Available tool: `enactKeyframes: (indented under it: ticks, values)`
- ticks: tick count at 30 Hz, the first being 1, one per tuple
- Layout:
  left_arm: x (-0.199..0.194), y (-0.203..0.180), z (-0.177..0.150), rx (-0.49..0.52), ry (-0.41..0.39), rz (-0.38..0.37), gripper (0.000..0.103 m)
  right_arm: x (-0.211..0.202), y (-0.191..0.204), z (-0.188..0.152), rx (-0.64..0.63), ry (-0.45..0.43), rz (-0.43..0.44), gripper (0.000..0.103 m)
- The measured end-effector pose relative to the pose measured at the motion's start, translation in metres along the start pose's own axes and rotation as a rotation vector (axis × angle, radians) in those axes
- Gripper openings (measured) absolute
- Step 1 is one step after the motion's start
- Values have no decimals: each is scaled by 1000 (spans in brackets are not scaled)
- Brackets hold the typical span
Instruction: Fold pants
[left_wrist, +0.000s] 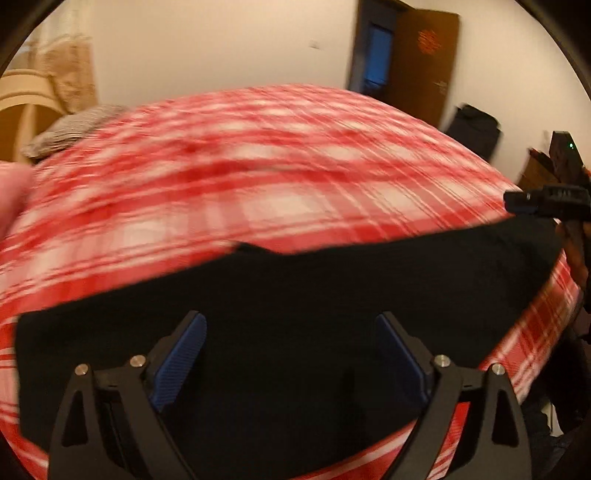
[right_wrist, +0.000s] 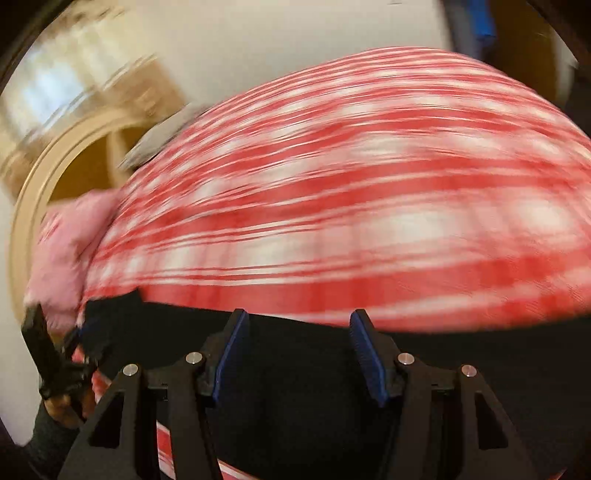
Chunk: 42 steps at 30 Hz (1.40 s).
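Pants (left_wrist: 295, 295), black, lie flat on the near edge of a bed with a red-and-white plaid cover (left_wrist: 258, 177). Left gripper (left_wrist: 291, 354) and right gripper (right_wrist: 299, 350) hover above them, fingers spread, gripping nothing. Both views are motion-blurred.

A home bedroom — a bed under a red-and-white plaid cover (left_wrist: 258, 166), pillow (left_wrist: 70, 129), brown door (left_wrist: 424, 62).

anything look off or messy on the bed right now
Nothing stands out. The black pants lie flat along the near edge of the red and white plaid bedspread, their far edge slightly uneven. Both the left gripper and right gripper are open above them. Blur hides fine detail.
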<state>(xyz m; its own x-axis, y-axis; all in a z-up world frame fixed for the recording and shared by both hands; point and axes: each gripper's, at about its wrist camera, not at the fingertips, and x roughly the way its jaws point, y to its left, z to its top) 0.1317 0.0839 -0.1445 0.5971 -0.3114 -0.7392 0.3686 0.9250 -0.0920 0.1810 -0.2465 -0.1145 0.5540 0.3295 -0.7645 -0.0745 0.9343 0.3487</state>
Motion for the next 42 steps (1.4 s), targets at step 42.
enactKeyframes:
  ticks: [42]
  values:
    - [48, -66, 9, 81, 83, 23, 103, -142, -217, -70, 412, -232, -134, 59]
